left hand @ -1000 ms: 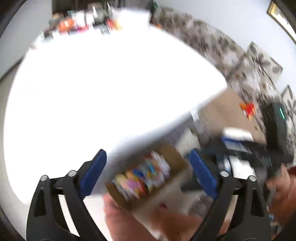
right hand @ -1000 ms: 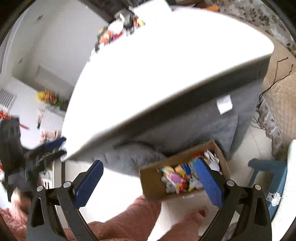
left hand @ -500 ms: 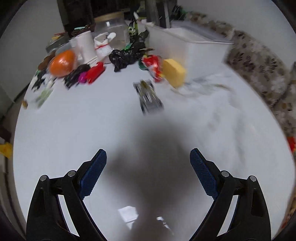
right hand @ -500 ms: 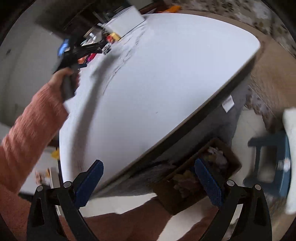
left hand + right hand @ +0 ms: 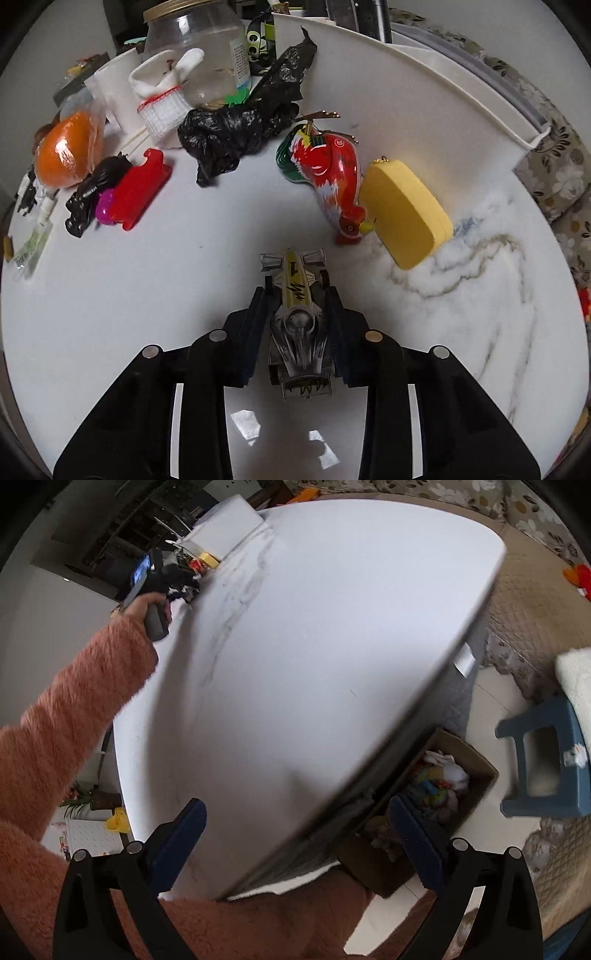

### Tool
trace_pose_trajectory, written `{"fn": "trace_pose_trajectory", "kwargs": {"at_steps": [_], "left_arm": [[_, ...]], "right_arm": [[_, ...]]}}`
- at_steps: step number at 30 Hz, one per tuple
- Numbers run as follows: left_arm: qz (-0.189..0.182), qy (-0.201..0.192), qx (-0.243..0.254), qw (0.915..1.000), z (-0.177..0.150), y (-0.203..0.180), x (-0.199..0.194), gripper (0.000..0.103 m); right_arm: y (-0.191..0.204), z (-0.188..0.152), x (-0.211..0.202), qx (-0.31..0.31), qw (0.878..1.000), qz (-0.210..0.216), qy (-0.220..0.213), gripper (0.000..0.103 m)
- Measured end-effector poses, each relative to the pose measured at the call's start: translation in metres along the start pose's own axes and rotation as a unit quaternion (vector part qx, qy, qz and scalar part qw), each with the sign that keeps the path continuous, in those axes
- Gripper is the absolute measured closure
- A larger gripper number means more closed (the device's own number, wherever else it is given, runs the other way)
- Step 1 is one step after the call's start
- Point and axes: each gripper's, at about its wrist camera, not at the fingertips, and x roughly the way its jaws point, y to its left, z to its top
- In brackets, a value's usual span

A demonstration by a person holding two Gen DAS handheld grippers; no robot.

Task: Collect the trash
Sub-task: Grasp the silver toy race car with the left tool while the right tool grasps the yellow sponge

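Note:
In the left wrist view my left gripper [image 5: 296, 295] is shut on a silver and yellow toy race car [image 5: 300, 325] that lies on the white marble table [image 5: 147, 295]. Beyond it lie a red rooster toy [image 5: 332, 177], a yellow sponge block [image 5: 406, 210], a crumpled black plastic bag [image 5: 240, 125] and a red plastic piece [image 5: 138, 188]. In the right wrist view my right gripper [image 5: 295, 834] is open and empty above the table's near edge. A cardboard box [image 5: 436, 794] with colourful trash stands on the floor beside the table.
A glass jar [image 5: 195, 55], a white cup [image 5: 118, 92], a wrapped orange [image 5: 68, 147] and a white bin [image 5: 406, 85] crowd the table's far end. A blue stool [image 5: 543, 757] stands on the floor right of the box. My left arm in a pink sleeve [image 5: 66, 709] reaches across.
My left gripper moved forward over the table and closed on the toy race car. My right gripper rose higher above the table edge and stayed open.

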Motion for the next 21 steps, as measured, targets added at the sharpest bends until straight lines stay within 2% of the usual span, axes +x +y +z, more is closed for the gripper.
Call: {"fn": "trace_pose_trajectory", "kwargs": {"at_steps": [4,7,11,13,14,15,18,21], "left_arm": [[-0.014,-0.025,0.022,0.9993,-0.022,0.019,-0.029,0.071],[-0.031,-0.032,0.033,0.9985,-0.055,0.037,-0.056,0.071],[-0.065,-0.033,0.028,0.9969,-0.118,0.069,-0.088,0.071],[-0.075,-0.031,0.029,0.9962,-0.162,0.085,-0.108,0.071],[-0.076,-0.030,0.026,0.9963,-0.166,0.092,-0.110,0.071],[-0.080,-0.027,0.022,0.9962,-0.183,0.098,-0.119,0.071],[-0.084,-0.011,0.012,0.9963,-0.214,0.112,-0.132,0.071],[-0.089,0.008,0.003,0.9960,-0.235,0.121,-0.136,0.071]], "right_arm": [[0.030,0.040,0.005,-0.053,0.998,-0.006,-0.020,0.006],[0.062,0.081,0.020,-0.114,0.992,-0.024,-0.044,0.006],[0.106,0.143,0.057,-0.172,0.982,-0.027,-0.071,0.006],[0.133,0.180,0.085,-0.200,0.975,-0.040,-0.087,0.006],[0.143,0.196,0.098,-0.207,0.973,-0.044,-0.094,0.006],[0.152,0.214,0.112,-0.209,0.972,-0.045,-0.101,0.006],[0.174,0.271,0.157,-0.190,0.974,-0.044,-0.116,0.007],[0.197,0.323,0.201,-0.182,0.973,-0.073,-0.122,0.019]]}}
